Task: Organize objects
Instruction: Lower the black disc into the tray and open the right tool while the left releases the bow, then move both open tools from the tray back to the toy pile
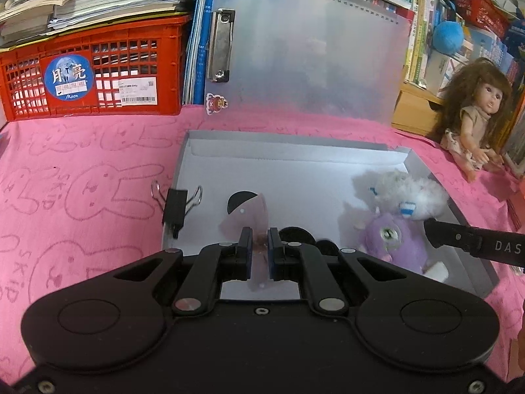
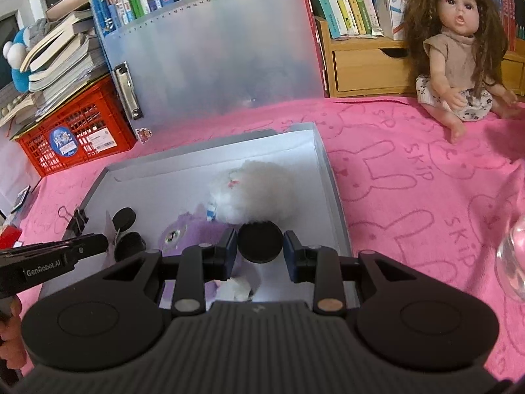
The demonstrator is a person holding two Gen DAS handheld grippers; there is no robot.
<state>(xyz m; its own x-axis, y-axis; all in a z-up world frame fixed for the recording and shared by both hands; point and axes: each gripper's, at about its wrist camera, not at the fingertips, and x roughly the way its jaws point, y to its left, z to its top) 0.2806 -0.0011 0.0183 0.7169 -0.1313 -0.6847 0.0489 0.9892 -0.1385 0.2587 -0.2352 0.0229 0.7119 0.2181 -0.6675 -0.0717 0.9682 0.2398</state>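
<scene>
The left tongs (image 1: 260,239) are pressed nearly together, pinching a thin translucent plastic packet (image 1: 252,215) by its lower edge; the packet stands up between the pads, above the floor of the shallow grey tray (image 1: 295,157) at about 6 o'clock of the tray. A black disc (image 1: 241,200) shows through its top. It looks very light and floppy, a film that can slide out of smooth pads, so a hold well in from the edge seems safer than the thin rim now gripped.

The right tongs (image 2: 260,244) stand part-spread around a round black cap (image 2: 260,243). The left pad looks in contact with it; on the right a sliver of gap seems to remain, so I cannot tell whether the cap is truly clamped. It hangs over the tray's near end. The cap looks rigid, light and smooth, best taken across its widest line so it cannot squirt out.

In the tray lie a white fluffy toy (image 2: 252,190) toward 2 o'clock and a purple plush (image 2: 193,233) just below, touching it: both soft, squashy and forgiving to grab anywhere. Two more black caps (image 2: 124,218) sit at the left. A black binder clip (image 1: 175,211) bites the tray's wall at 9 o'clock.

The tray rests on a pink towel (image 1: 82,164) covering the tabletop.
</scene>
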